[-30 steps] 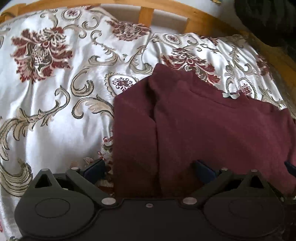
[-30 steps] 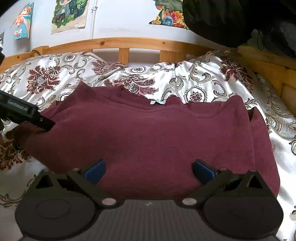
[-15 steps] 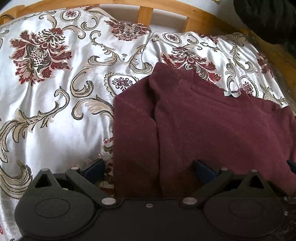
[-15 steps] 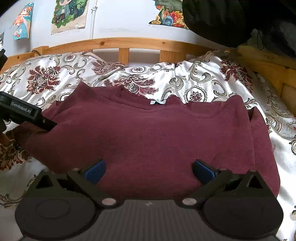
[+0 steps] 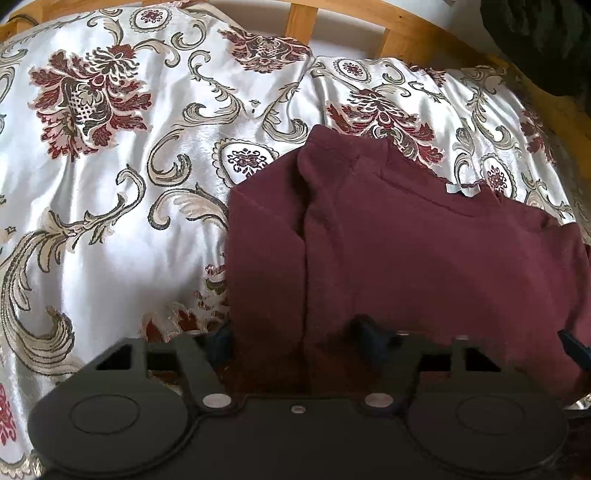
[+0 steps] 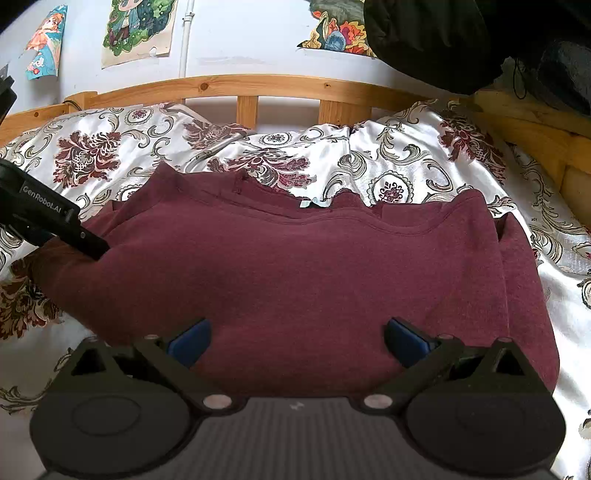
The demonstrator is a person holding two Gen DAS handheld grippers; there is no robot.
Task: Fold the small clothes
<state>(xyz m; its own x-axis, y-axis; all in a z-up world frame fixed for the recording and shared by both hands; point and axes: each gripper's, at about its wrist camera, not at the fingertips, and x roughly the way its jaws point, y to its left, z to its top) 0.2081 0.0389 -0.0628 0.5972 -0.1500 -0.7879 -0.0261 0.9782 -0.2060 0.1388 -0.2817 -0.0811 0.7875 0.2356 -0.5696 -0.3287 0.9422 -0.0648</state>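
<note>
Sweatshirt (image 6: 295, 280), maroon, lies flat on the bed w/ its neckline toward the headboard (image 6: 258, 88) and both sleeves already turned in over the body (left one shows as a long vertical fold in the left wrist view (image 5: 266, 266)). Looks like soft, thickish knit: light, floppy, no stiffness, so it should drape and sag from any one pinch point. Bedspread (image 5: 110, 184) under it is shiny satin, prob. slippery, so cloth may slide rather than stay put when dragged. Best hold, I'd judge, is the near hem at two corners, both layers together, then carry toward the collar.

Left tongs (image 5: 295, 343) sit low at the near left edge, spread wide, fingers either side of the folded sleeve, nothing pinched yet as far as I can see. Right tongs (image 6: 297, 339) likewise spread, hovering over the near hem around the middle, fingers apart and not closed on fabric. Posters (image 6: 138, 31) on wall behind; dark bundle (image 6: 436, 40) hangs top right.
</note>
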